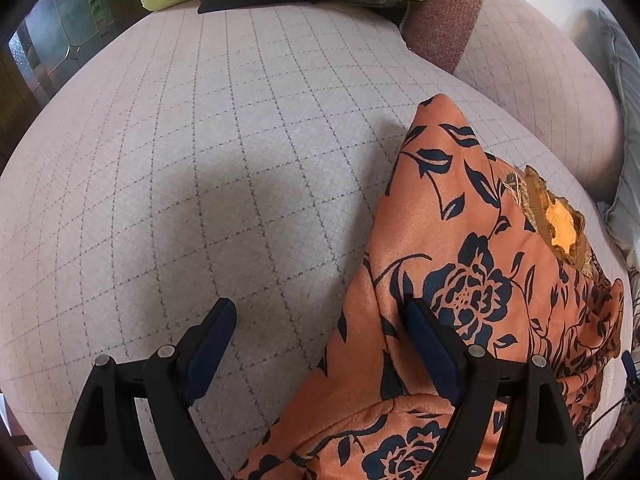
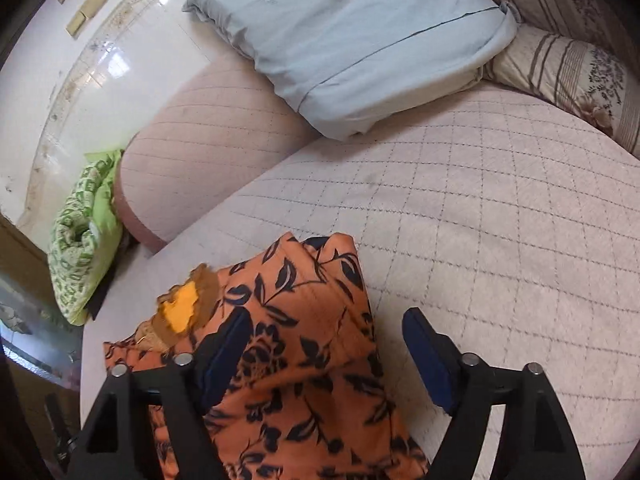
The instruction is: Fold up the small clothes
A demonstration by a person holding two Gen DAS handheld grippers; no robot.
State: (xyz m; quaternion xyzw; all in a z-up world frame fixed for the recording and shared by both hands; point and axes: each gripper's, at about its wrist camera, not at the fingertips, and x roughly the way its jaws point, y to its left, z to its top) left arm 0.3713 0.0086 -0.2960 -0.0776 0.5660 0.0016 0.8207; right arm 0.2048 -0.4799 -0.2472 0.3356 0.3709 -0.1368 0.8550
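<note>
The orange satin garment with dark floral print (image 1: 472, 280) lies bunched at lower right of the left view, on the grey checked bed cover (image 1: 200, 160). Both the left gripper (image 1: 320, 320) and right gripper (image 2: 326, 332) stand apart, holding nothing. Slippery cloth may slide from a shallow pinch, spoiling the fold.

Left gripper (image 1: 322, 322): black plastic frame, two angular arms, triangular cut-outs, dark navy fingers (image 1: 212, 342). Round silver pins, two on each arm. Right gripper (image 2: 328, 330): same build, black frame, navy fingers (image 2: 430, 354), silver pins.
</note>
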